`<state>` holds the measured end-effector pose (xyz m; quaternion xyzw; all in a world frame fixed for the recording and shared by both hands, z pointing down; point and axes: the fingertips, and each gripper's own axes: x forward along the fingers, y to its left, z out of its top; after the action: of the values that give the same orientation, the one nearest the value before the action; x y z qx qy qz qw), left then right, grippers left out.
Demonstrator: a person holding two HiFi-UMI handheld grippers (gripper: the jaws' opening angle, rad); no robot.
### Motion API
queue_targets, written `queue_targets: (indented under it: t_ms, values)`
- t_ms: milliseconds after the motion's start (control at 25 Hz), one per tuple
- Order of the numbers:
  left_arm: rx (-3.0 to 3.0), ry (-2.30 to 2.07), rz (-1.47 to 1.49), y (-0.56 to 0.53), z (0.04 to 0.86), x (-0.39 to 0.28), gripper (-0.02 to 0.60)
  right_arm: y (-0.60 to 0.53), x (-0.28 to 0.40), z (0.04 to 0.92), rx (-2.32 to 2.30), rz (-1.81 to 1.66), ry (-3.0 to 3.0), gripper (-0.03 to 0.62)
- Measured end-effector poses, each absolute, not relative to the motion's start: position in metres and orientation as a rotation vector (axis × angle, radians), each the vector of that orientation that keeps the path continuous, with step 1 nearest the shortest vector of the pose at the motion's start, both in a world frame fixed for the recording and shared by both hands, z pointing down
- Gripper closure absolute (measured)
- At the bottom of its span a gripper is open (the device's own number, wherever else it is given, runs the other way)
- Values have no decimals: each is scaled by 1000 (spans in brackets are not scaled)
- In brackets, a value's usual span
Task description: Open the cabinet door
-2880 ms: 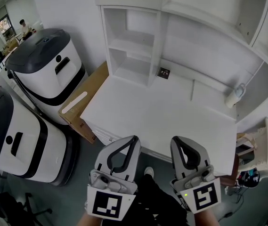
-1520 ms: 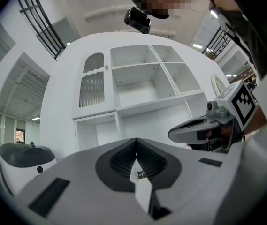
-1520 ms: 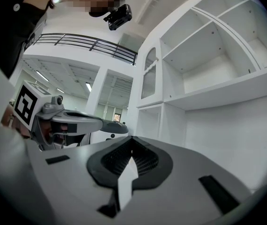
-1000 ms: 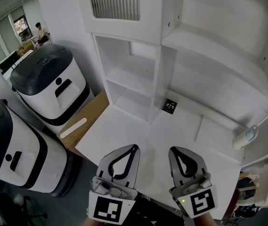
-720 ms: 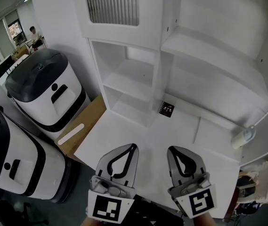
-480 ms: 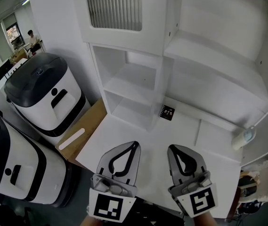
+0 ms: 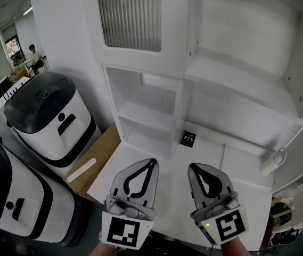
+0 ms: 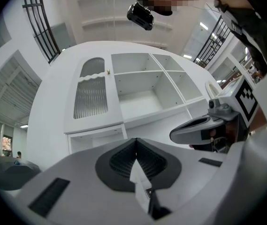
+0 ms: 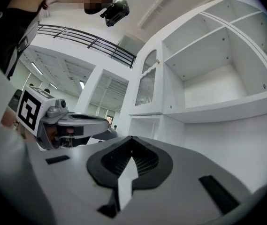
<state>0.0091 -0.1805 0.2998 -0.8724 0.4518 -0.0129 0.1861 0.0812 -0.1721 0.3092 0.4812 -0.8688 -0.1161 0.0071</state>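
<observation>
The left gripper (image 7: 150,163) and the right gripper (image 7: 194,168) have pale grey, rounded shells tapering to a point, each around a black ribbed lining (image 8: 137,162) shaped like a teardrop. Each bears a white marker cube (image 7: 122,231) printed with black squares. A green light (image 7: 207,224) glows on the right one. The person wears a dark sleeve (image 8: 246,27) and a black head camera (image 8: 140,16).

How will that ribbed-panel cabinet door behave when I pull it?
The cabinet door looks like a rigid framed panel, so it should swing as one piece. Its knob sits at the right edge, so it probably hinges left and, being small, may slip. The ribbed insert may be glass: avoid pressing it.
</observation>
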Motion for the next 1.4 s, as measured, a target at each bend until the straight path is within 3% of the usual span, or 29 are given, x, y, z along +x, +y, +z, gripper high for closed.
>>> queue_targets:
  t_ms: [1400]
  values:
    - [-2278,1174,110,-221,201,12,584,-207,80,202,1501,-724,-2690,592]
